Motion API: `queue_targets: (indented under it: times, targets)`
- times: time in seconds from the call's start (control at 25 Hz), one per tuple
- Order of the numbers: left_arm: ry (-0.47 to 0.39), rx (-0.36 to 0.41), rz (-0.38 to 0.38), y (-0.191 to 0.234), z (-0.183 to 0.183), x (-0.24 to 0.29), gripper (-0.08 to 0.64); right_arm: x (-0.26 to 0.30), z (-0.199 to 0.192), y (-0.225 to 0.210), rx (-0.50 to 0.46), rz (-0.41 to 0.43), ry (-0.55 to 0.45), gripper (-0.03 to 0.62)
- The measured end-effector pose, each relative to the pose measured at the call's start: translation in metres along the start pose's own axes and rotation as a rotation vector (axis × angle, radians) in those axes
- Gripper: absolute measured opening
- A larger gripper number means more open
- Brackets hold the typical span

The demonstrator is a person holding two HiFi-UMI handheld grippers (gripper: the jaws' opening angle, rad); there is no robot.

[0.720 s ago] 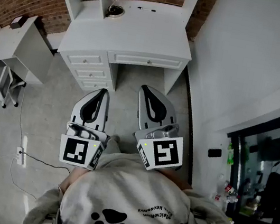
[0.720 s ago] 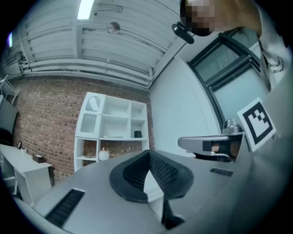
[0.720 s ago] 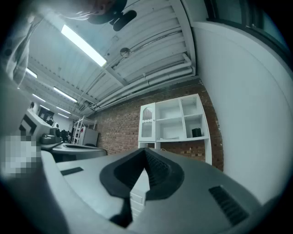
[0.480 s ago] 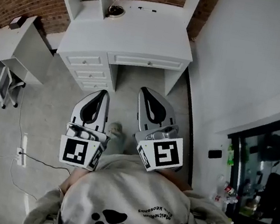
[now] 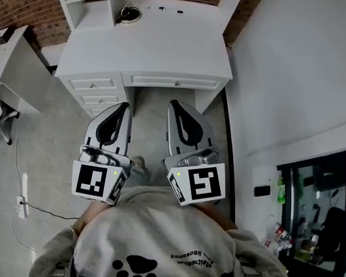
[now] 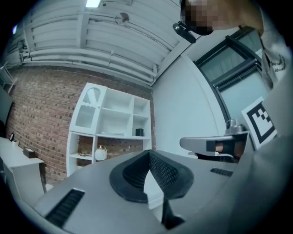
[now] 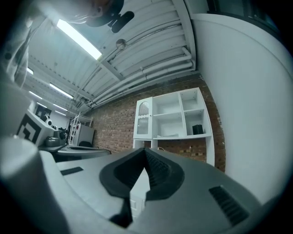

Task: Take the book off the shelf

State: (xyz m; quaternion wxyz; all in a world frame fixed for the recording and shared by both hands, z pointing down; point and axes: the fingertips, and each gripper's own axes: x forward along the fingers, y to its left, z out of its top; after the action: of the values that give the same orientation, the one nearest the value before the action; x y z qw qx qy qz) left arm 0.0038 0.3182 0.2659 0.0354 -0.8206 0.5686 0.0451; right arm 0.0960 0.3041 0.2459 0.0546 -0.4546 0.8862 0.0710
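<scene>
Pointing side by side toward 12 o'clock, the left gripper (image 5: 122, 109) and right gripper (image 5: 177, 107) are held with jaws pressed together on nothing. They are hemmed by the white desk (image 5: 157, 39) edge ahead and the wall (image 5: 304, 71) at 3 o'clock, with open floor (image 5: 58, 147) at 9 o'clock. The book cannot be surely told: a pale flat thing (image 7: 169, 135) lies on the shelf unit (image 7: 179, 112) beside a dark block (image 7: 198, 129), and the sweatshirt (image 5: 167, 246) lettering is too small to read.
</scene>
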Motion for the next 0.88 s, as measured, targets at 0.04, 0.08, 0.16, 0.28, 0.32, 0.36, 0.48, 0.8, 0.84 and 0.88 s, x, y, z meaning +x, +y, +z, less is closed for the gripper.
queue_targets:
  times: [0.04,0.08,0.16,0.28,0.32,0.36,0.48,0.8,0.84,0.88]
  targets:
    - [-0.003,-0.005,-0.002,0.009,0.0,0.01,0.009,0.013,-0.001,-0.003,-0.005,0.002,0.0,0.017]
    - [-0.006,-0.008,-0.004,0.018,0.0,0.02,0.009,0.025,-0.001,-0.005,-0.009,0.003,0.0,0.017]
    - [-0.011,-0.009,-0.009,0.036,0.001,0.04,0.009,0.051,-0.003,-0.011,-0.016,0.001,-0.003,0.017]
    - [-0.008,-0.012,-0.018,0.063,0.001,0.065,0.009,0.085,-0.004,-0.018,-0.022,-0.014,-0.005,0.017]
    - [-0.007,-0.013,-0.023,0.071,0.001,0.072,0.009,0.095,-0.005,-0.02,-0.025,-0.019,-0.005,0.016]
    - [-0.005,-0.014,-0.027,0.079,0.0,0.078,0.009,0.105,-0.007,-0.021,-0.028,-0.025,-0.004,0.017]
    - [-0.007,-0.016,-0.05,0.1,-0.005,0.096,0.009,0.13,-0.014,-0.024,-0.029,-0.048,-0.002,0.017]
    - [0.011,-0.035,-0.078,0.136,-0.019,0.124,0.009,0.17,-0.033,-0.029,-0.022,-0.088,0.029,0.017]
    - [0.011,-0.036,-0.082,0.139,-0.02,0.126,0.009,0.174,-0.034,-0.03,-0.022,-0.093,0.031,0.017]
    - [0.012,-0.039,-0.083,0.142,-0.022,0.128,0.009,0.177,-0.036,-0.031,-0.023,-0.097,0.032,0.017]
